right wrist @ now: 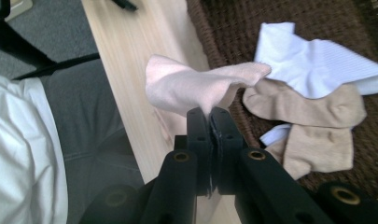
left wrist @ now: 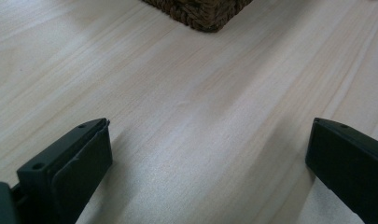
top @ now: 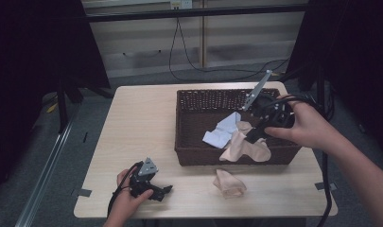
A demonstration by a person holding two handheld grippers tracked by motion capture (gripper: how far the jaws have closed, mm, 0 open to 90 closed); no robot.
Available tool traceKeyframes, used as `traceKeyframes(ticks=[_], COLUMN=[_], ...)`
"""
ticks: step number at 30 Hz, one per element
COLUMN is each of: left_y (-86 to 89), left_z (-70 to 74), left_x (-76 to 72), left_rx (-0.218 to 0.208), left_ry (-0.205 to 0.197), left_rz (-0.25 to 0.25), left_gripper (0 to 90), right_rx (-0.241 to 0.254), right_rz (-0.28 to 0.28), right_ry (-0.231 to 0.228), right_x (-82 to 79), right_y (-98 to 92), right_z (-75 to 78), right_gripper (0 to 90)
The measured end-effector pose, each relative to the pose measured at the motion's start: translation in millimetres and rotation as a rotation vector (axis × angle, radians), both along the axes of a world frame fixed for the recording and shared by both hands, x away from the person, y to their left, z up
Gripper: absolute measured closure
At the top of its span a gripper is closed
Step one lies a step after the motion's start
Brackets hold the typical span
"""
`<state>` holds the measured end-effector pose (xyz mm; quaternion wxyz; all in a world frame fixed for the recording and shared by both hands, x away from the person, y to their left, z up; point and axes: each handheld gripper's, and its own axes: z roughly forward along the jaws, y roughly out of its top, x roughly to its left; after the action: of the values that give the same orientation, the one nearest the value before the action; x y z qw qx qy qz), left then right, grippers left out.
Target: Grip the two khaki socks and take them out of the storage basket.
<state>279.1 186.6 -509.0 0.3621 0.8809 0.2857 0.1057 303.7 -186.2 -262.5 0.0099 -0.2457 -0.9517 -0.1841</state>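
Observation:
A dark wicker basket (top: 189, 156) stands on the right half of the wooden table (top: 142, 123). My right gripper (top: 251, 137) hovers over the basket's front wall, shut on a pale pink sock (top: 248, 150) that hangs down there. In the right gripper view the jaws (right wrist: 210, 112) pinch that pink sock (right wrist: 186, 86) at its edge. Inside the basket lie a white sock (right wrist: 317, 60) and beige socks (right wrist: 312, 107). Another pale sock (top: 229, 183) lies on the table in front of the basket. My left gripper (top: 163, 191) rests low at the table's front left, open, with nothing between its fingers (left wrist: 79, 158).
The basket's corner (left wrist: 200, 14) sits beyond the left gripper. The person's white shirt (right wrist: 23, 154) and grey trousers (right wrist: 93, 126) are at the table's near edge. Black cables (top: 184, 52) hang behind the table, and dark stands flank it.

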Motion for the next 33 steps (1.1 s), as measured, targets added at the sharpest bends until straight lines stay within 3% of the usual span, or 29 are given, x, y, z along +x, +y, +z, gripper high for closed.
traceKeyframes(ticks=[5,12,29,33], left_y=[0.1,0.4,0.5,0.3], left_z=[0.1,0.3,0.3,0.2], left_x=[0.1,0.2,0.1,0.1], left_rx=[0.001,0.007,0.008,0.006], left_ry=[0.0,0.003,0.005,0.004], left_rz=[-0.001,-0.008,-0.007,-0.007], left_gripper=[0.0,0.0,0.0,0.0], right_rx=[0.003,-0.001,-0.048,-0.036], right_rz=[0.027,0.053,0.065,0.052], right_ry=[0.009,0.04,0.078,0.092], right_x=[-3.1,-5.4,-7.3,-8.0], right_y=[3.5,11.0,20.3,21.0], right_z=[-10.1,-45.4,-101.0,-108.4], right_gripper=[87.8,87.6,87.2,80.6])
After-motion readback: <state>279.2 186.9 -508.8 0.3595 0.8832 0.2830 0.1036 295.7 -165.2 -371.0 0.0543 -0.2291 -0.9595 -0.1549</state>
